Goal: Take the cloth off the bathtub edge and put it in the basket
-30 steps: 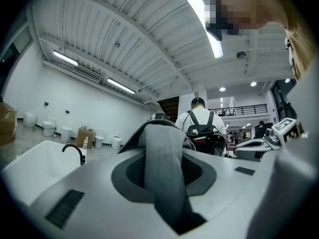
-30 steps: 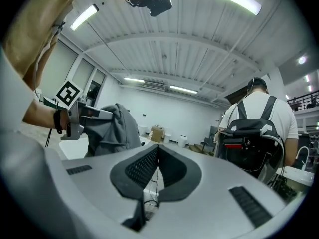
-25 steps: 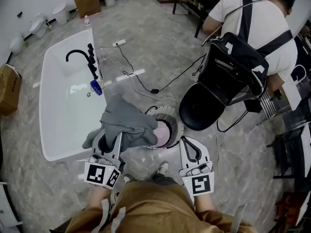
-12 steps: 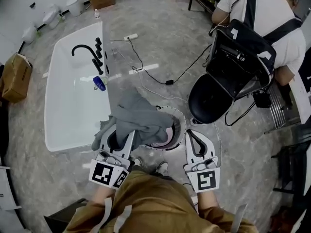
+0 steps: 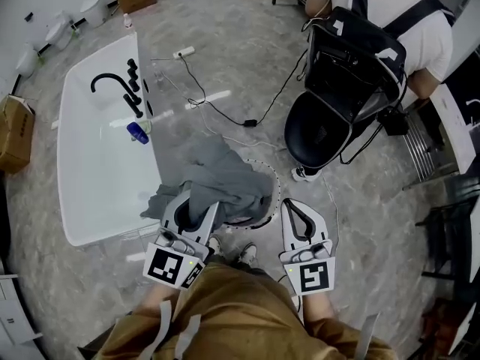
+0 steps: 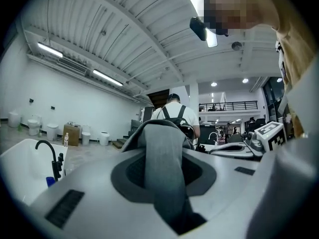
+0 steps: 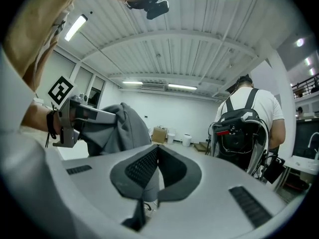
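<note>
**A:** So, where are we with this one? Our left gripper (image 5: 196,214) is clamped tight on the crumpled grey fabric cloth (image 5: 225,175). The bundle hangs right over the round white perforated basket (image 5: 275,180), next to the long white bathtub (image 5: 90,178). Our right gripper (image 5: 294,205) has its jaws closed together with nothing in them, just beside the basket.

**B:** Yeah, we reckon the drop is the risky bit. One end of the cloth trails out towards the tub side, and we can't tell if it touches the edge. If we let go off-centre, that tail could drape over the rim or drag the whole thing onto the floor (image 5: 247,43). We'd also mind the thin black cable (image 5: 247,122) lying just past the basket.

**A:** Agreed. Floor is grey marbled stone, looks smooth. Room's a big open workshop with a white ribbed ceiling (image 6: 124,44) and strip lights. We've got a curved black tap (image 5: 112,81) on the tub and brown cardboard boxes (image 5: 15,130) by the wall. Another person (image 5: 390,6) in a white shirt with a black backpack (image 5: 352,43) is well apart from us.
</note>
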Demonstrator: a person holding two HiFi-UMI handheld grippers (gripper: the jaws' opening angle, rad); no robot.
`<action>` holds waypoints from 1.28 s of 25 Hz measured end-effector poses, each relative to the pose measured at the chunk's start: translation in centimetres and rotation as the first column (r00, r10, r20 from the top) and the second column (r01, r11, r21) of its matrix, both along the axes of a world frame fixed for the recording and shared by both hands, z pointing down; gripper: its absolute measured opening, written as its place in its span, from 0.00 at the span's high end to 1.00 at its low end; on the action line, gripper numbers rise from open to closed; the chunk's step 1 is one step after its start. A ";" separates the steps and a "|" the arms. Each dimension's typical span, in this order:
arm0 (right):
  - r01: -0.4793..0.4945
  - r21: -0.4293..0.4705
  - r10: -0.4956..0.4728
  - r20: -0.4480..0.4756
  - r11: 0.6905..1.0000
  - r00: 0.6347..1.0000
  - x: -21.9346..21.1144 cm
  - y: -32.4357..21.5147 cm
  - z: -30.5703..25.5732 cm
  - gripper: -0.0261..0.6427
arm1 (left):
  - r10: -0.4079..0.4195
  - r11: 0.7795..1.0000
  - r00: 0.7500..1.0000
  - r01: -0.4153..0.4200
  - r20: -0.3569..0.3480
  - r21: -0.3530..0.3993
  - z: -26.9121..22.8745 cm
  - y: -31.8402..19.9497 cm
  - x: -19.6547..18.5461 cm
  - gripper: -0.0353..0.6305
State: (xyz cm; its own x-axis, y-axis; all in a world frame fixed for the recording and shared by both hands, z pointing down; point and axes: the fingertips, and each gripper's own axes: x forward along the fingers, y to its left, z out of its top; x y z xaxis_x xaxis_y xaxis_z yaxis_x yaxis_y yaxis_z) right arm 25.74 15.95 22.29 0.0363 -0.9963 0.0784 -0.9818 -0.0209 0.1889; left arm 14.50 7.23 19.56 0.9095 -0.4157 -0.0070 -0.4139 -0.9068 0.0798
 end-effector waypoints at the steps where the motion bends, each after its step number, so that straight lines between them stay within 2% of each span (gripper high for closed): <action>1: -0.003 -0.001 0.003 0.007 1.000 1.000 0.5 -1.3 -0.3 0.95 | 0.015 1.000 1.000 -0.015 0.007 -0.008 -0.1 -1.1 0.9 0.80; 5: -0.023 -0.015 0.023 0.014 1.000 1.000 1.5 -2.9 -0.3 0.95 | 0.069 0.997 0.998 -0.069 0.003 -0.015 -0.3 -1.9 3.3 0.80; 10: -0.055 -0.028 0.055 0.012 0.998 0.998 2.1 -2.8 0.1 0.95 | 0.100 0.994 0.995 -0.100 -0.006 -0.037 -0.1 -2.0 4.0 0.80; 15: -0.090 -0.027 0.090 0.019 0.996 0.996 2.6 -2.9 0.2 0.95 | 0.166 0.986 0.986 -0.166 -0.022 -0.025 -0.6 -1.6 5.6 0.80; 19: -0.114 -0.044 0.115 0.022 0.993 0.993 3.0 -2.8 0.9 0.95 | 0.178 0.983 0.984 -0.178 -0.006 -0.050 0.9 -2.2 6.6 0.80; 24: -0.123 -0.090 0.125 0.020 0.988 0.992 3.3 -3.1 3.0 0.95 | 0.178 0.981 0.983 -0.174 0.041 -0.087 5.2 -3.4 7.7 0.80; 32: -0.117 -0.179 0.128 0.054 0.977 0.990 5.1 -4.7 9.5 0.95 | 0.182 0.967 0.976 -0.155 0.123 -0.202 16.8 -4.6 10.4 0.80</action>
State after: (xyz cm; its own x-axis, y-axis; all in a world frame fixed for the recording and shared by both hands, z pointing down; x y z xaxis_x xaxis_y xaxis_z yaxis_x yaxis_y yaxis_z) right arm 30.79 11.21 31.80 0.1462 -0.9552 0.2572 -0.9841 -0.1139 0.1362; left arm 24.89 2.60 36.34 0.9526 -0.2379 0.1896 -0.2760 -0.9379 0.2100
